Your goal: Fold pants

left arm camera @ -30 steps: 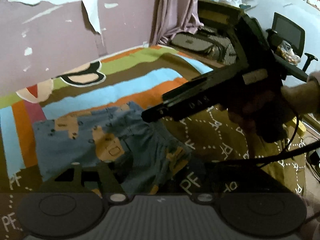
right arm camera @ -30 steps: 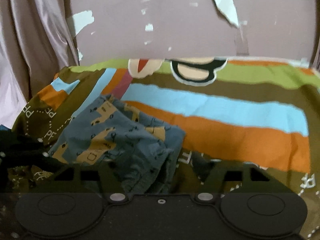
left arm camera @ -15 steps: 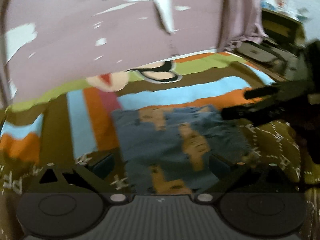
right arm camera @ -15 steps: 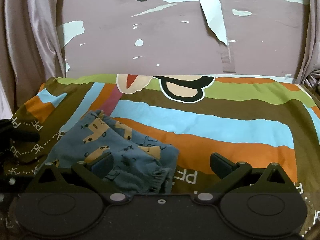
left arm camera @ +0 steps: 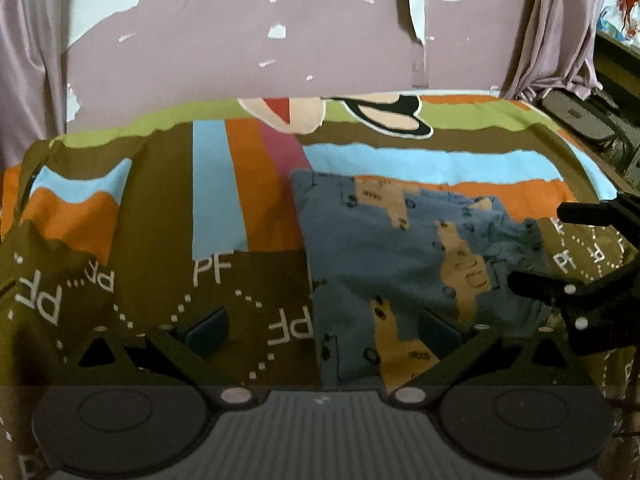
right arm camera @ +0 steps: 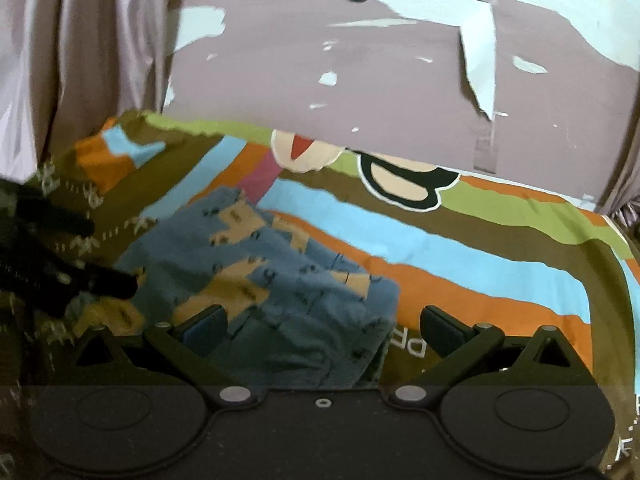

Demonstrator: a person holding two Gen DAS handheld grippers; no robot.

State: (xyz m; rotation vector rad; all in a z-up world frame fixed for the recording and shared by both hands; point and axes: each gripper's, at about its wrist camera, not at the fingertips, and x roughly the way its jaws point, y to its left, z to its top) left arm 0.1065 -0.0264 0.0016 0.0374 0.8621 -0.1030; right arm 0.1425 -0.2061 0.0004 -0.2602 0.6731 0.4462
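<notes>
The blue pants with tan car prints lie folded in a compact bundle on the striped bedspread. They also show in the right wrist view. My left gripper is open and empty, its right finger over the bundle's near edge. My right gripper is open and empty, held just above the bundle's near right part. Each gripper shows in the other's view: the right one at the right edge, the left one at the left edge.
The bed runs against a mauve wall with peeling paint. Curtains hang at both sides. A dark bag and furniture stand beyond the bed's right edge.
Both grippers have opened and let go of the pants, which now lie folded. The left gripper swung leftward to face the wall; the right gripper pulled back slightly.
</notes>
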